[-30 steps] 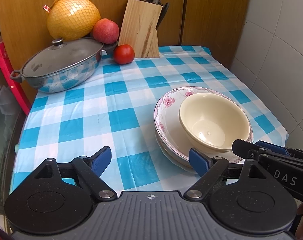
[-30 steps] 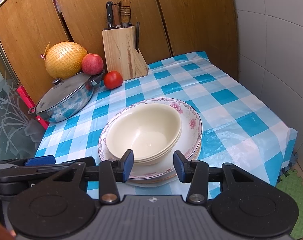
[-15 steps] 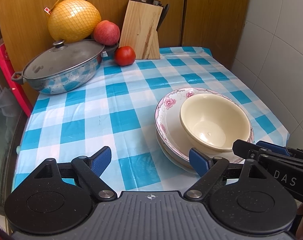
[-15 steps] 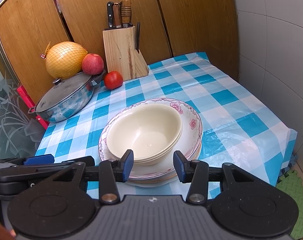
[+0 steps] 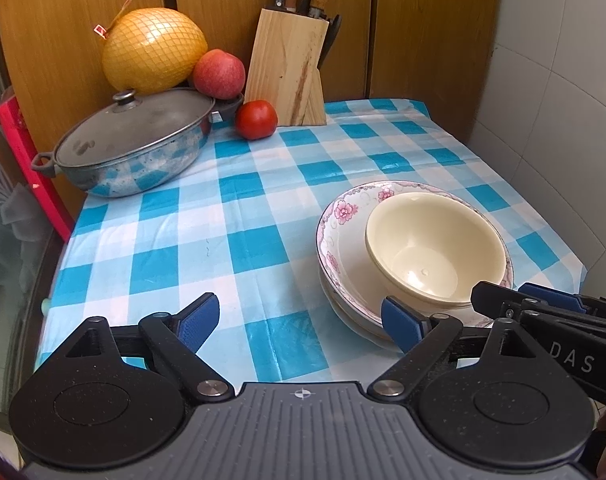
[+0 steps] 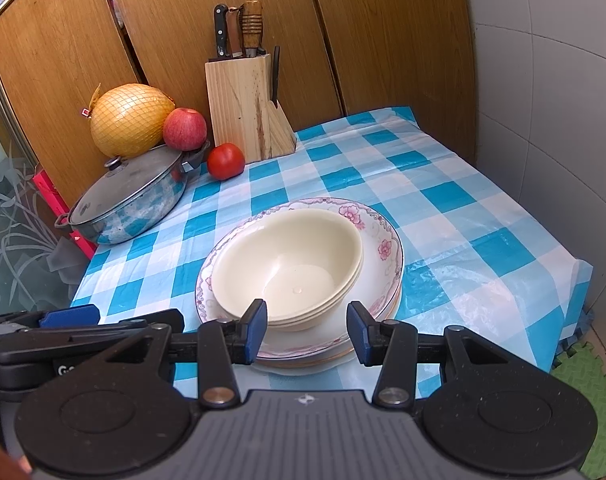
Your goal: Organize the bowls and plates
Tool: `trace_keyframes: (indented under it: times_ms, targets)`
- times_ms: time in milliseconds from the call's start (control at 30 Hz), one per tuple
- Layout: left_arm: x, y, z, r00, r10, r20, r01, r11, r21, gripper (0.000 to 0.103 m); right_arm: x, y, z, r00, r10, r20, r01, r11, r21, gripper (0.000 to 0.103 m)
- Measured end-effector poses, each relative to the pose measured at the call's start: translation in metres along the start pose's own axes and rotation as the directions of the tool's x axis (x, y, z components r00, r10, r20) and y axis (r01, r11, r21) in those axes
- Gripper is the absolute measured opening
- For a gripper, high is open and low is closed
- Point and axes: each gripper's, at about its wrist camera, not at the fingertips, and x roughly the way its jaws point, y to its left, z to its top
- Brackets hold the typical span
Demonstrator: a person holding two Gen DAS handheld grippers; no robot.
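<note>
Left gripper (image 5: 299,322): you're just opening wider, empty | right gripper (image 6: 307,330): released, hovering by bowls (image 6: 287,264) | plates (image 6: 383,256): stacking looks done

Two close wrist views, angled down, sharing stacked dishes (image 5: 415,256).

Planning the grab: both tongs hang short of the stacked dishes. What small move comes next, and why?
Probably ease the right tongs forward to the cream bowls: they hang open, just short of that rim, and the bowls sit nested on the floral plates.
</note>
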Motion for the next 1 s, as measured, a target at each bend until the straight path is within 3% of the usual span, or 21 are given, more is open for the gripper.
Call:
trace_keyframes:
  times_ms: [267, 367, 500, 1000]
  targets:
    - [-0.001, 0.000, 0.000, 1.000, 0.009, 0.009, -0.009, 1.000, -0.001, 0.096, -0.001, -0.001, 0.000, 1.000, -0.005, 0.010, 0.005, 1.000, 0.003, 0.041]
    - [-0.003, 0.000, 0.001, 0.999, 0.030, 0.030, -0.029, 1.000, -0.008, 0.102, -0.002, -0.002, 0.001, 1.000, -0.011, 0.019, 0.011, 1.000, 0.008, 0.041]
    - [-0.008, 0.006, 0.003, 0.998, -0.041, 0.050, 0.044, 0.998, -0.055, 0.103, -0.003, -0.001, 0.001, 1.000, -0.008, 0.019, 0.008, 1.000, 0.013, 0.041]
    - [-0.013, 0.003, 0.001, 0.996, 0.004, 0.094, -0.001, 1.000, -0.031, 0.103, -0.007, -0.002, 0.002, 0.999, 0.002, 0.038, -0.003, 1.000, 0.027, 0.042]
